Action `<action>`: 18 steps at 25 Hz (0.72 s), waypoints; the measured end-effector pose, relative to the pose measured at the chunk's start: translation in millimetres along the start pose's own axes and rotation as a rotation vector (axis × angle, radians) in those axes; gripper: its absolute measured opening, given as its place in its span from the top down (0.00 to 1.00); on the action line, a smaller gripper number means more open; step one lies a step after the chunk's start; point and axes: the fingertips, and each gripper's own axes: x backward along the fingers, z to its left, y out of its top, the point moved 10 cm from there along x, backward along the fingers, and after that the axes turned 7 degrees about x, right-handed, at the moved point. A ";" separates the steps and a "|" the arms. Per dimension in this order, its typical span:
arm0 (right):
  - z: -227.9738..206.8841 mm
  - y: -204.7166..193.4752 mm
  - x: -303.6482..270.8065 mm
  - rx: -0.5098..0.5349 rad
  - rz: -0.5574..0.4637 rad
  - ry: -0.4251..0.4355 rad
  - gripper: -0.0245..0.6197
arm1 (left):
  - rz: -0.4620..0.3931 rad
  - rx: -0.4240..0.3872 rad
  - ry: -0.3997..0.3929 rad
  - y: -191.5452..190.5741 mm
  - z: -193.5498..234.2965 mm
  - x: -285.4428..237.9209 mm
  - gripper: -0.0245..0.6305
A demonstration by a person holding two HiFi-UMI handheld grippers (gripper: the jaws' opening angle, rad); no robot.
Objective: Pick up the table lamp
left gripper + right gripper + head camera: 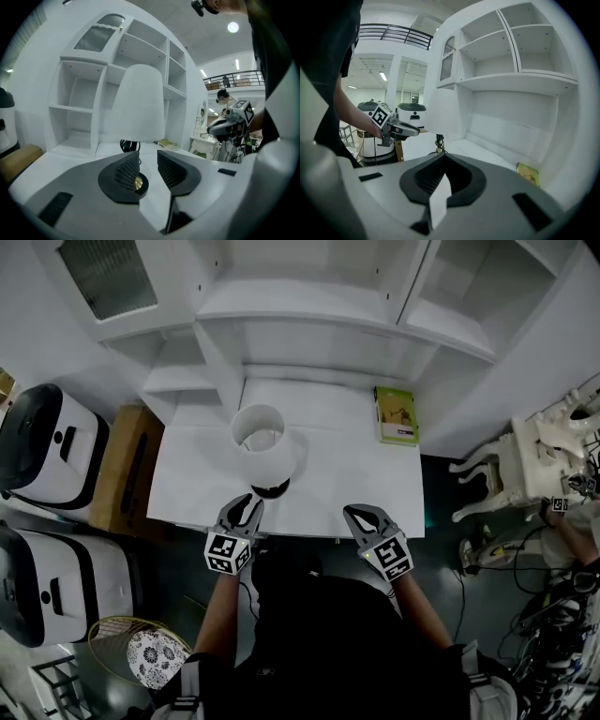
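The table lamp has a white cylindrical shade [265, 444] and a dark base [271, 488]. It stands near the front of the white desk [366, 488]. My left gripper [251, 503] is just in front of the base, jaws apart, with nothing between them. In the left gripper view the shade [139, 103] rises ahead of the left gripper [148, 161], with a black cord [127, 146] coiled at the lamp's foot. My right gripper [354, 513] hovers at the desk's front edge to the right of the lamp. Its tips meet in the right gripper view [443, 158] and hold nothing.
A green book [397, 414] lies at the back right of the desk. A white shelf unit [319, 306] rises behind. Two white-and-black machines [52, 451] and a wooden cabinet [127, 470] stand left. A white ornate chair [516, 465] and cables are at the right.
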 end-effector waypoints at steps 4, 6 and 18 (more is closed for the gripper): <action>-2.4 -3.9 3.8 0.000 0.038 -0.013 0.95 | 0.000 -0.014 0.022 -12.5 19.7 -19.6 0.68; -3.8 -7.1 7.3 -0.002 0.061 -0.023 0.95 | -0.011 -0.012 0.032 -18.9 27.9 -29.3 0.59; -11.5 -14.3 6.8 0.003 0.155 -0.035 0.95 | -0.009 -0.005 -0.048 -32.0 44.8 -89.5 0.55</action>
